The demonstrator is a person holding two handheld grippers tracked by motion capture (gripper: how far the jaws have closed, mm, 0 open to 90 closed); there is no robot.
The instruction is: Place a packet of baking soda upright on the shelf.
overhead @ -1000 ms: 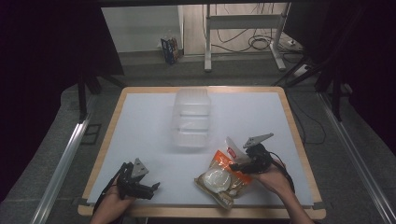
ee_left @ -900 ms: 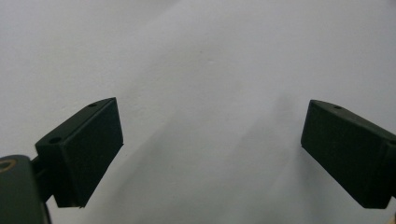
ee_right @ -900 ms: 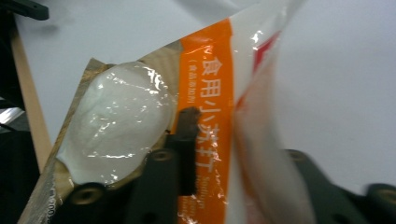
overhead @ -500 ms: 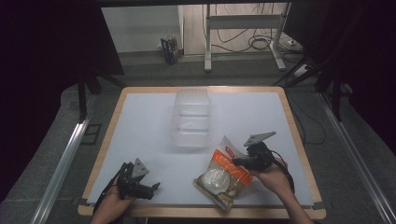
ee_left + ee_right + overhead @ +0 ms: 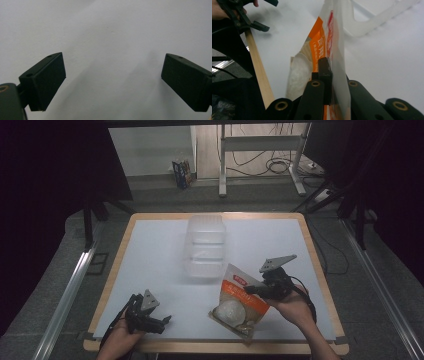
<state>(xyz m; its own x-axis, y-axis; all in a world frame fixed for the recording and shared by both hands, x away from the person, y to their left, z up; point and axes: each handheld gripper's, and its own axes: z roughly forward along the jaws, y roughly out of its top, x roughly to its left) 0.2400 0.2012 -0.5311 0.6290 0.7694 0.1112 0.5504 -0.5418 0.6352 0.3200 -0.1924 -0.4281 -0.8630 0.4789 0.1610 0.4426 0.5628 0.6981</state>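
High view: the right tongs (image 5: 250, 290) pinch the snack bag (image 5: 239, 301) by one edge at the near right of the worktop (image 5: 160, 255), near the clear container (image 5: 205, 247); the thin film could slip. Left gripper view: the left tongs (image 5: 112, 82) gape wide, empty. Right gripper view: jaws clamp the bag's film.

Only readable print is on the bag

Bag (image 5: 322, 50) has white characters "食用" on its orange panel in the right gripper view; its small red label (image 5: 240, 281) near the top is too blurry to read.
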